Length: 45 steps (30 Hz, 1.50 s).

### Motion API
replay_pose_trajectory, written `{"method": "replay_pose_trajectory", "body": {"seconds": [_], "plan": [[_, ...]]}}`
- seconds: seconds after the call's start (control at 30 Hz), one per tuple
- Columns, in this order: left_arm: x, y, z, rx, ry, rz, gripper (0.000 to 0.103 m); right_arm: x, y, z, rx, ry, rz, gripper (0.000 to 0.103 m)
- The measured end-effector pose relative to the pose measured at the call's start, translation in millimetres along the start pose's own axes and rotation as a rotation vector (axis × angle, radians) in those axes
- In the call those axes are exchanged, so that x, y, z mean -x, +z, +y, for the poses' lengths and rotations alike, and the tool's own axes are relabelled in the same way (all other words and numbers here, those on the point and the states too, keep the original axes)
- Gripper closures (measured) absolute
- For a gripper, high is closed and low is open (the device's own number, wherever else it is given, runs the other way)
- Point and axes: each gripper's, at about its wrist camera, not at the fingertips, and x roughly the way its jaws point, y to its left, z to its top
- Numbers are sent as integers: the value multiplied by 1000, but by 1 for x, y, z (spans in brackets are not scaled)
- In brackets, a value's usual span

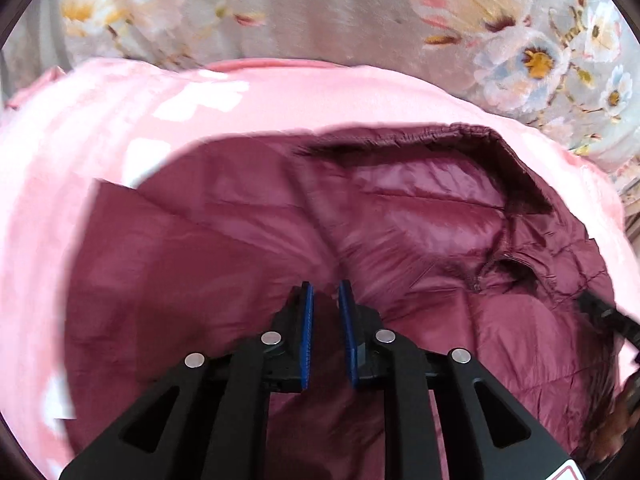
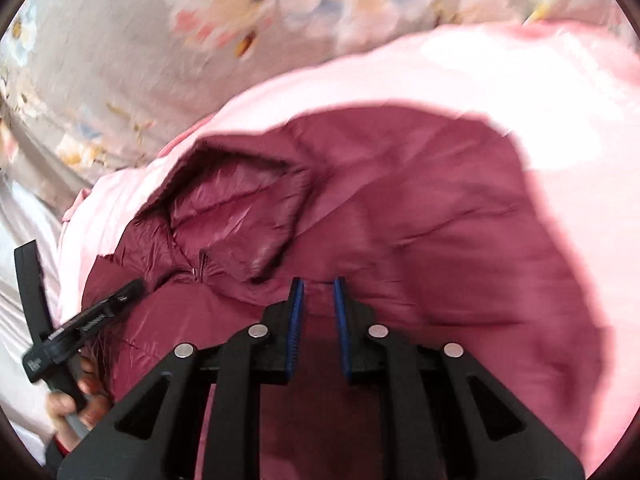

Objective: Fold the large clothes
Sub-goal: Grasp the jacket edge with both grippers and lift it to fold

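A maroon puffer jacket [image 1: 420,208] lies spread on a pink blanket [image 1: 100,120], its collar [image 1: 460,132] turned up and its zipper pull [image 1: 476,286] showing. My left gripper [image 1: 326,286] hovers just over the jacket's smooth panel, blue pads a narrow gap apart, with no fabric pinched between them. In the right wrist view the jacket [image 2: 400,200] fills the middle. My right gripper [image 2: 318,282] stands over it to the right of the collar opening [image 2: 236,200], pads also slightly apart and empty. The zipper pull [image 2: 200,268] sits left of it.
A grey sheet with a flower print [image 1: 320,8] lies beyond the blanket [image 2: 520,88] and shows again in the right wrist view [image 2: 100,60]. The left gripper's black frame [image 2: 80,328] and the person's hand [image 2: 68,404] on it appear at the lower left.
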Motion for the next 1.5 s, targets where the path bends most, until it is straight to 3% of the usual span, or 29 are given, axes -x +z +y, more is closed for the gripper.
{"method": "replay_pose_trajectory", "body": {"seconds": [0.1, 0.23, 0.33, 0.43, 0.7, 0.87, 0.97, 1.13, 1.5], "plan": [[17, 20, 9, 21, 32, -36, 88, 14, 27, 10, 14, -1, -53, 86], [29, 74, 1, 62, 65, -91, 88, 2, 70, 52, 62, 12, -114, 86], [20, 109, -4, 142, 16, -79, 88, -21, 96, 66, 9, 48, -118, 86], [-6, 123, -7, 220, -45, -19, 88, -49, 107, 74, -23, 61, -97, 86], [-72, 91, -6, 216, -44, 132, 90, -99, 82, 77, 100, -44, 5, 86], [-75, 70, -1, 147, -30, 89, 94, -109, 59, 53, 128, -57, 52, 91], [-76, 60, -4, 107, -14, 44, 94, -110, 53, 47, 126, -37, 35, 91], [-75, 53, -9, 78, 28, -22, 94, -114, 47, 59, 190, -107, 5, 91], [-79, 54, -31, -29, 162, -44, 94, -117, 47, 64, 220, -140, 0, 91]]}}
